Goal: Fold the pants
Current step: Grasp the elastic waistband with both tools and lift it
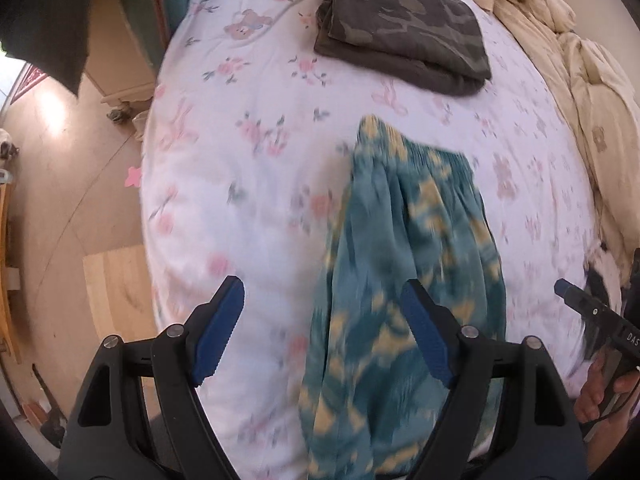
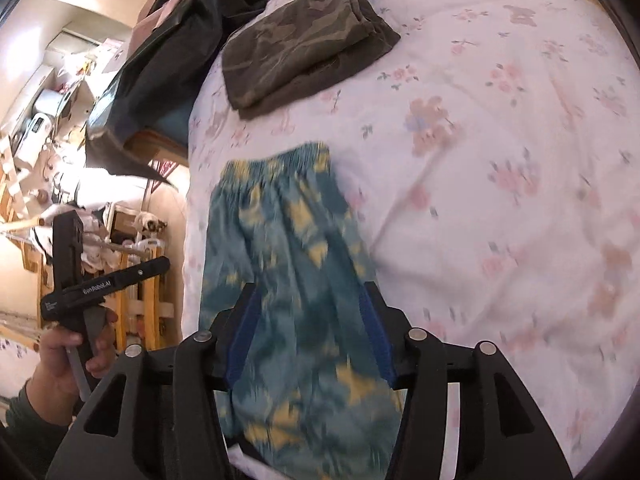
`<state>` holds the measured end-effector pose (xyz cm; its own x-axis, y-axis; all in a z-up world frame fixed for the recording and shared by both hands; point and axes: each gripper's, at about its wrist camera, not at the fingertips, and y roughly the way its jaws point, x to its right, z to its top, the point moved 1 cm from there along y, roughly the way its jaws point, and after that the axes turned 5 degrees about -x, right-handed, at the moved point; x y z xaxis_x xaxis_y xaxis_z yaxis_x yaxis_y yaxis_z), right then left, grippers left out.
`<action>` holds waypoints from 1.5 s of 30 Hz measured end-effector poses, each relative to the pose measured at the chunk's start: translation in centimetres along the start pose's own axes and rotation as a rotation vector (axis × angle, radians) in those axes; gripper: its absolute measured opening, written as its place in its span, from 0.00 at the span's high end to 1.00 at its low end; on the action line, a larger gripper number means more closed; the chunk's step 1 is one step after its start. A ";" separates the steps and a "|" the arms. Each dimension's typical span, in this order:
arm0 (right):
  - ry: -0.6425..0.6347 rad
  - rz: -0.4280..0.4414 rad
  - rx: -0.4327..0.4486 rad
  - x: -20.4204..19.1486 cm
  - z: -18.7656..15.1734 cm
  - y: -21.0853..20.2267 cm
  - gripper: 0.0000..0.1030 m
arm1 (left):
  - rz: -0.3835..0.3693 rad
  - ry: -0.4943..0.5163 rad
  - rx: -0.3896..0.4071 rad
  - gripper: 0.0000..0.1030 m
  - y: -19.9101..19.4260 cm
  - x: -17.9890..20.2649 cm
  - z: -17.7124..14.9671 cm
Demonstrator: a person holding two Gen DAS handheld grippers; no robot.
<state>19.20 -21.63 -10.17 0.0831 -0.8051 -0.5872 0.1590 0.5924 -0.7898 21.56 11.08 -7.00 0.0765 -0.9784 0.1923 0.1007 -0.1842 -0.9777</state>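
Observation:
Teal pants with yellow blotches (image 1: 404, 280) lie lengthwise on the bed, waistband at the far end; they also show in the right wrist view (image 2: 288, 264). My left gripper (image 1: 324, 324) is open above the sheet at the pants' left edge, holding nothing. My right gripper (image 2: 308, 336) is open above the pants, a finger on each side of the cloth. The right gripper also shows at the right edge of the left wrist view (image 1: 592, 312), and the left gripper at the left of the right wrist view (image 2: 100, 276).
Folded camouflage pants (image 1: 400, 28) lie at the far end of the floral bedsheet (image 1: 240, 160). A cream duvet (image 1: 580, 80) is bunched along the right. Dark clothing (image 2: 180, 40) hangs off the bed's far left corner. Floor and wooden furniture (image 1: 40, 240) are to the left.

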 end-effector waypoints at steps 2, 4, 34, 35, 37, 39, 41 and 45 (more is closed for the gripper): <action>0.005 0.013 -0.009 0.2 2.2 1.4 0.44 | -0.038 0.000 0.002 0.24 1.4 0.0 2.1; 0.015 0.022 -0.015 0.4 4.0 2.9 0.43 | -0.074 0.013 0.008 0.24 2.7 0.2 3.4; -0.143 -0.037 -0.104 -0.7 11.9 11.8 0.89 | -0.212 0.198 -0.078 0.88 9.5 2.4 9.3; -0.148 -0.043 -0.101 -0.7 12.1 11.6 0.89 | -0.207 0.207 -0.065 0.88 9.2 2.6 9.6; -0.166 -0.064 -0.090 -1.1 12.7 11.5 0.89 | -0.201 0.220 -0.040 0.89 8.7 3.0 10.3; -0.190 -0.087 -0.072 -1.4 13.8 11.2 0.90 | -0.185 0.241 -0.012 0.89 8.2 3.6 11.5; -0.213 -0.113 -0.048 -1.9 15.3 10.8 0.90 | -0.163 0.259 0.022 0.89 7.5 4.1 13.0; -0.277 -0.173 0.012 -3.6 18.9 9.5 0.89 | -0.124 0.286 0.111 0.89 5.7 5.3 16.8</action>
<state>38.98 -13.61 -12.21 0.3182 -0.8719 -0.3723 0.2059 0.4469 -0.8706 39.20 6.39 -10.12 -0.2230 -0.9389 0.2621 0.2009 -0.3074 -0.9301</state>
